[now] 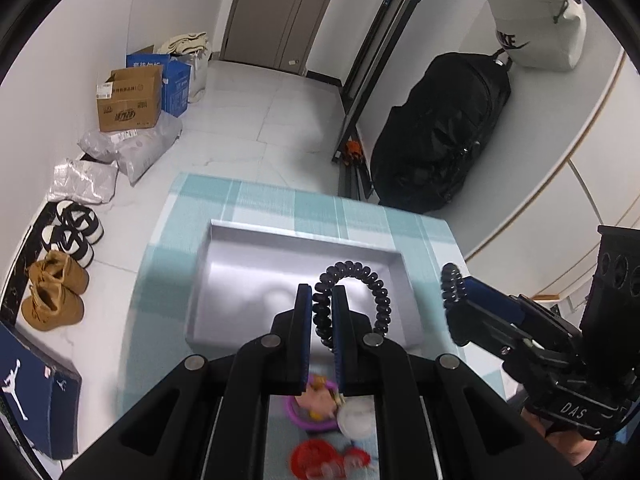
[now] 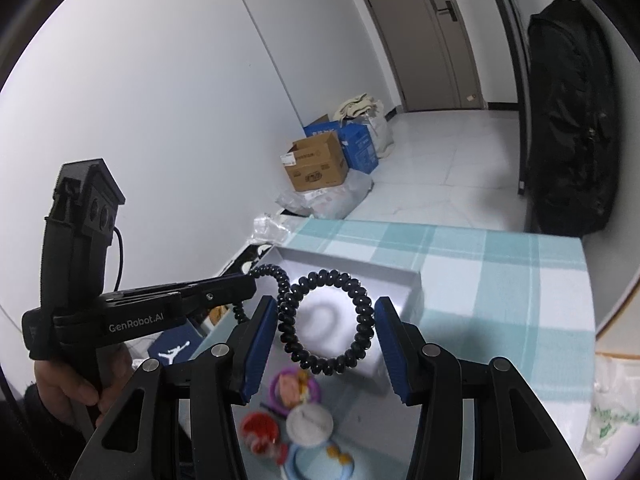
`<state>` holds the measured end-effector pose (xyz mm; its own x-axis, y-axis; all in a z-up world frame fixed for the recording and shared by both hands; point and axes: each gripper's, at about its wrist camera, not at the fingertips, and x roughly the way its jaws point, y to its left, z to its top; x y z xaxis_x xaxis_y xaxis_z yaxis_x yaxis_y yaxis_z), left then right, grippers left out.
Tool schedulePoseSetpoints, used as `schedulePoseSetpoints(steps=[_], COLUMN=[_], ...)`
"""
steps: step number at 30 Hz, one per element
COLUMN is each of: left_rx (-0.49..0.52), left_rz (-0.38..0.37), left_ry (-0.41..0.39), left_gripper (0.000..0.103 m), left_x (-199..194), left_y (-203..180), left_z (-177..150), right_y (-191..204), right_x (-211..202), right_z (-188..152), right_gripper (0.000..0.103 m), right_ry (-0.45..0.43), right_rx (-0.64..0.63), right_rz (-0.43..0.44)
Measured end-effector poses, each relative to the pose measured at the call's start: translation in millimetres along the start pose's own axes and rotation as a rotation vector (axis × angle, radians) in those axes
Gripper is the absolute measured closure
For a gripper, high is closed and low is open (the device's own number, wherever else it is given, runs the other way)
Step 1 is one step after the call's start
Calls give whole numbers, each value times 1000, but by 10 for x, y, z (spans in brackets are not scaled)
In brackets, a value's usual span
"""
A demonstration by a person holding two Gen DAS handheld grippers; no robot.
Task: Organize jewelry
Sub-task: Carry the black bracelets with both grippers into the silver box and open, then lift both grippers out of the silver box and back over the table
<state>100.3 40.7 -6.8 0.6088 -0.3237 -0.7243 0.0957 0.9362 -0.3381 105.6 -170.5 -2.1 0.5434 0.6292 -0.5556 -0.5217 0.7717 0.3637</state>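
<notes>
My left gripper (image 1: 322, 294) is shut on a black spiral hair tie (image 1: 362, 280) and holds it in the air above the grey tray (image 1: 248, 264). In the right wrist view the same hair tie (image 2: 360, 308) hangs as a loop from the left gripper's tip (image 2: 250, 280), between my right gripper's fingers. My right gripper (image 2: 326, 306) is open, its blue pads on either side of the loop without touching it. Blurred hair accessories lie on the cloth below: a purple ring (image 2: 294, 386), a red piece (image 2: 260, 430), a white disc (image 2: 310, 424).
The tray sits on a teal checked tablecloth (image 2: 480, 280). On the floor are cardboard boxes (image 1: 128, 100), parcels, shoes (image 1: 56, 292) and a blue shoe box (image 1: 36, 396). A black backpack (image 1: 440, 128) leans by the right wall.
</notes>
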Motion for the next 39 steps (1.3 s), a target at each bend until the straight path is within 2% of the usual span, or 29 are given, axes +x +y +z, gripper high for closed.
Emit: schedulePoseSetpoints(steps=[8,13,22,27,28,30,32,33,34,35,39], left_rx=[0,-34,-52,-81,-88,-104,-96,-98,-107,-115,-79], left_rz=[-6,-21,-17,-22,-32,-59,-50,-46,-49,-59,-37], left_ry=[25,50,91,92,99,109,104,100,93,83,37], left_gripper=[98,98,98,97,95,89,76,71,61,57,57], left_x=[212,335,482,513,524,530,516,503,481,458,332], left_y=[115,190,222,267,270,290,291,295,306,314,265], left_z=[165,190,201,215,222,227,220,215,209,204,182], right_y=[-93,-149,-210,-153,-145,-150,-158,-164,-166,-172,-183], right_x=[383,564,746,758,756,744,698,670,650,608,440], right_z=[183,228,195,199,196,196,190,189,189,191,165], right_gripper=[54,54,53,50,47,33,26,26,26,26,20], right_ry=[30,55,108,108,107,103,85,76,71,61,24], right_rx=[16,24,44,6,-4,-13,-11,-10,-10,-10,-13], right_rz=[22,24,25,-3,-4,-8,0,1,-1,-3,-34])
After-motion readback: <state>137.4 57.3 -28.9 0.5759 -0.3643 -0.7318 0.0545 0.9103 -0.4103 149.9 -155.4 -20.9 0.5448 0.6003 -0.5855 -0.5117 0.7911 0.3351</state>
